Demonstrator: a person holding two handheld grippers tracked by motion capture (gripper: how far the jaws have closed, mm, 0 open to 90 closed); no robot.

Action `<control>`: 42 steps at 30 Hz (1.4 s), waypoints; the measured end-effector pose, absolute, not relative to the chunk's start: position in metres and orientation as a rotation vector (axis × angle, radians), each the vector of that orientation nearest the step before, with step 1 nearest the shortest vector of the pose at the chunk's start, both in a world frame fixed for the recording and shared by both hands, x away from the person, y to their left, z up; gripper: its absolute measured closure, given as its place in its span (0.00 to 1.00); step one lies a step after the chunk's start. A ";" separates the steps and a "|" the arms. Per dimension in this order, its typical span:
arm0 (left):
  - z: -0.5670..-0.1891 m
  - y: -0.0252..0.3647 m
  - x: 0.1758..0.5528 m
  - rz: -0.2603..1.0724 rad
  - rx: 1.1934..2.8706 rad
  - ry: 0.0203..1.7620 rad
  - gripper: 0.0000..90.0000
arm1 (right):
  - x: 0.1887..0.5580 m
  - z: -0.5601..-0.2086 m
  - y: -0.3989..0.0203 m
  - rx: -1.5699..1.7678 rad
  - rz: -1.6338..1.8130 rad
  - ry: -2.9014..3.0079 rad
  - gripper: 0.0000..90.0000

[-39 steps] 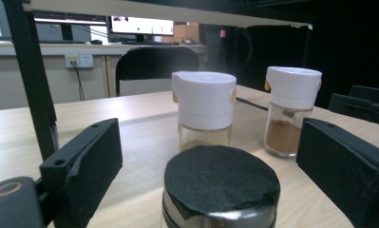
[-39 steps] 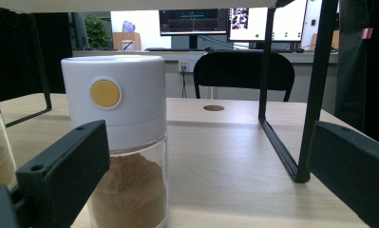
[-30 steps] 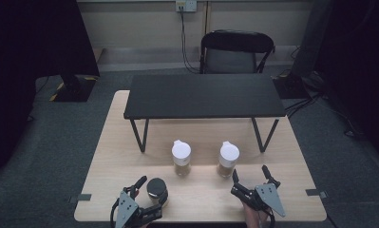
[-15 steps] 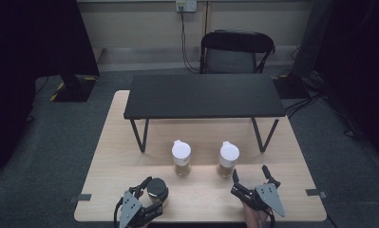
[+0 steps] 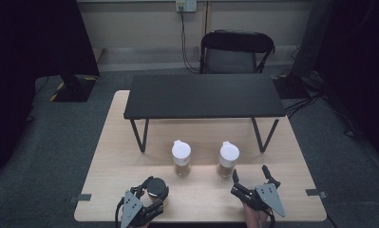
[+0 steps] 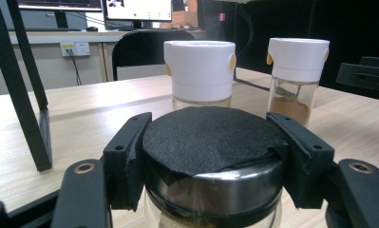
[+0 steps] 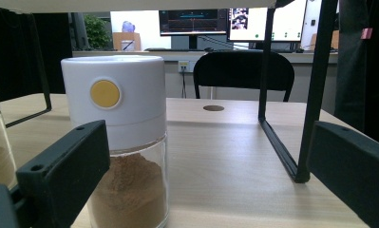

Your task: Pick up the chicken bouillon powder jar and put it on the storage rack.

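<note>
Landmark: black shelf (image 5: pixel 203 96) on wooden table (image 5: pixel 106 156).

Left gripper (image 5: pixel 146 199): jaws just closed, pads now clamped on black-lidded jar (image 5: pixel 156 187), one each side of lid; jar stands on table, in front of shelf, near table's front edge.

Right gripper (image 5: pixel 251 183): jaws spread wide, nothing between pads; sits just in front of right white-capped jar (image 5: pixel 228 159).

Left white-capped jar (image 5: pixel 181 157) beside it; both just in front of shelf, brown powder inside.

Markings: yellow round dot on white caps (image 7: pixel 105 93); no readable writing or brand on any jar.
</note>
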State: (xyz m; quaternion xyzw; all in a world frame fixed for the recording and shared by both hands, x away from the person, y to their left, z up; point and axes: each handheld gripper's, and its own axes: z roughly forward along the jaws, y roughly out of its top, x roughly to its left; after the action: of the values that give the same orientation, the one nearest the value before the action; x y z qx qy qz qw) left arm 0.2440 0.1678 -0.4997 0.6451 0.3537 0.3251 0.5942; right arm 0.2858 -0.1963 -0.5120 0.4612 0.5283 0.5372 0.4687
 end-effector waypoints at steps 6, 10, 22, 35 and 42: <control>-0.498 0.168 0.245 0.752 1.504 0.835 0.39 | 0.286 -0.512 -0.196 1.132 1.317 1.294 0.00; -0.494 0.168 0.244 0.753 1.497 0.836 0.39 | 0.286 -0.512 -0.196 1.132 1.317 1.294 0.00; -0.476 0.168 0.242 0.751 1.495 0.822 0.39 | 0.286 -0.512 -0.196 1.132 1.317 1.294 0.00; -0.460 0.170 0.245 0.755 1.506 0.815 0.39 | 0.286 -0.512 -0.196 1.135 1.312 1.293 0.00; -0.452 0.171 0.248 0.761 1.510 0.809 0.39 | 0.286 -0.512 -0.196 1.138 1.309 1.292 0.00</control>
State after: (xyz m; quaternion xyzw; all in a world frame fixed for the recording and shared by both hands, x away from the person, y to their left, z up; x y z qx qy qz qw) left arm 0.2477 0.1707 -0.4523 0.6492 0.3480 0.3273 0.5919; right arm 0.2861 -0.1959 -0.5118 0.4642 0.5273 0.5342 0.4701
